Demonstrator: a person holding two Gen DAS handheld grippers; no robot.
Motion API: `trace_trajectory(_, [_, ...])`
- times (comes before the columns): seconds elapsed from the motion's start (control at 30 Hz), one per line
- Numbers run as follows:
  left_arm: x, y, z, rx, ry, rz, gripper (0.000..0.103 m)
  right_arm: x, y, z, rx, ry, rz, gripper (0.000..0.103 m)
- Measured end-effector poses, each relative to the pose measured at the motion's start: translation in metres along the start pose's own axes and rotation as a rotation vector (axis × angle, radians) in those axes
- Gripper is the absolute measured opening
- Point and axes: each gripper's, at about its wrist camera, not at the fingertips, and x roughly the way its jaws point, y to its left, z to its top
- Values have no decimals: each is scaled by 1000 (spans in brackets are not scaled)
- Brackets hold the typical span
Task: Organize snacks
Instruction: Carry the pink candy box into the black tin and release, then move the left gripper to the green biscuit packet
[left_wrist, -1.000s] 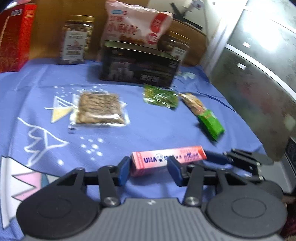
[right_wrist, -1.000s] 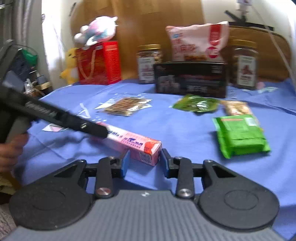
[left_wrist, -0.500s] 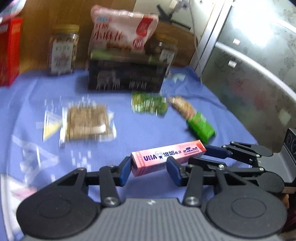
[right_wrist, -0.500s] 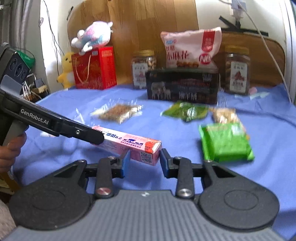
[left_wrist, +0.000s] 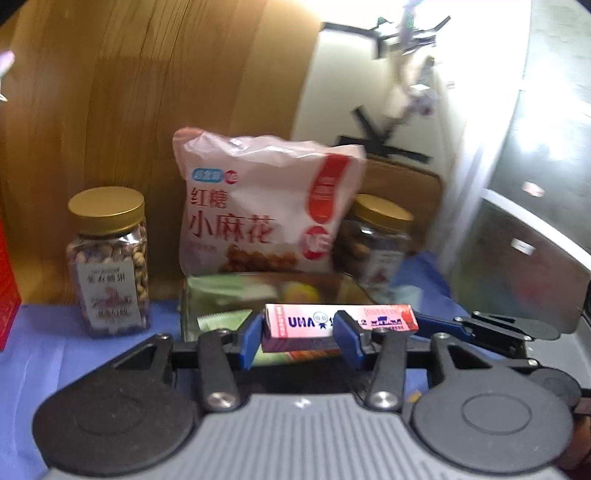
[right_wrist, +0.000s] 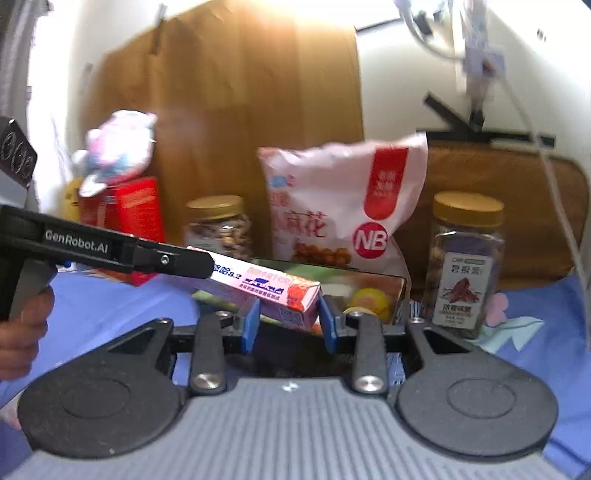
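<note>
Left wrist view: your left gripper (left_wrist: 297, 334) clamps one pink candy box (left_wrist: 314, 322) at its left end, above the open container (left_wrist: 221, 295). Two gold-lidded jars (left_wrist: 109, 258) flank one snack bag (left_wrist: 258, 206) at the blue cloth's far edge.

Right wrist view: your right gripper (right_wrist: 287, 323) clamps the same box's other end (right_wrist: 295, 299). Two jars, one bag, one red box (right_wrist: 125, 210) stand behind.

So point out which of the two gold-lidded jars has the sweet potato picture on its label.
The jar on the right, beside the pink snack bag. The left jar is packed with pale nuts instead.
</note>
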Motion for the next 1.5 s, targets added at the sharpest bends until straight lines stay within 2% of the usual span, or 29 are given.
trace_trajectory(0.1, [36, 16, 8, -44, 43, 17, 43, 40, -17, 9, 11, 66, -21, 38])
trace_trajectory(0.27, [79, 26, 10, -61, 104, 52, 41, 81, -36, 9, 35, 154, -48, 39])
trace_trajectory(0.37, [96, 29, 9, -75, 139, 72, 43, 92, -41, 10, 33, 161, -78, 40])
trace_trajectory(0.5, [104, 29, 9, -77, 140, 109, 44, 95, -41, 14, 27, 149, -78, 40])
trace_trajectory(0.57, [97, 30, 10, -103, 137, 97, 44, 89, -38, 15, 8, 136, -79, 40])
trace_trajectory(0.7, [55, 19, 6, -93, 60, 75, 44, 62, -40, 18, 8, 87, -70, 40])
trace_trajectory(0.8, [16, 5, -8, -71, 20, 47, 44, 20, -51, 9, 83, 43, -60, 40])
trace_trajectory(0.87, [-7, -5, -28, -39, 20, 28, 48, -10, -59, -5, 136, 19, -51, 42])
trace_trajectory(0.97, [-22, -24, -61, -3, 75, -11, 48, -54, -69, -37, 227, 17, -44, 46])
trace_trajectory(1.1, [-26, -47, -107, -24, 202, -126, 48, -96, -78, -92, 367, 70, -70, 46])
trace_trajectory(1.2, [-20, -65, -123, -52, 277, -214, 48, -111, -77, -121, 445, 92, -70, 46])
trace_trajectory(1.27, [-17, -74, -129, -75, 293, -248, 48, -113, -75, -129, 490, 103, -50, 45])
trace_trajectory(1.4, [-5, -80, -137, -130, 312, -253, 48, -114, -56, -137, 495, 96, -2, 38])
trace_trajectory(1.5, [-6, -74, -149, -143, 312, -246, 40, -116, -43, -146, 524, 102, 44, 32])
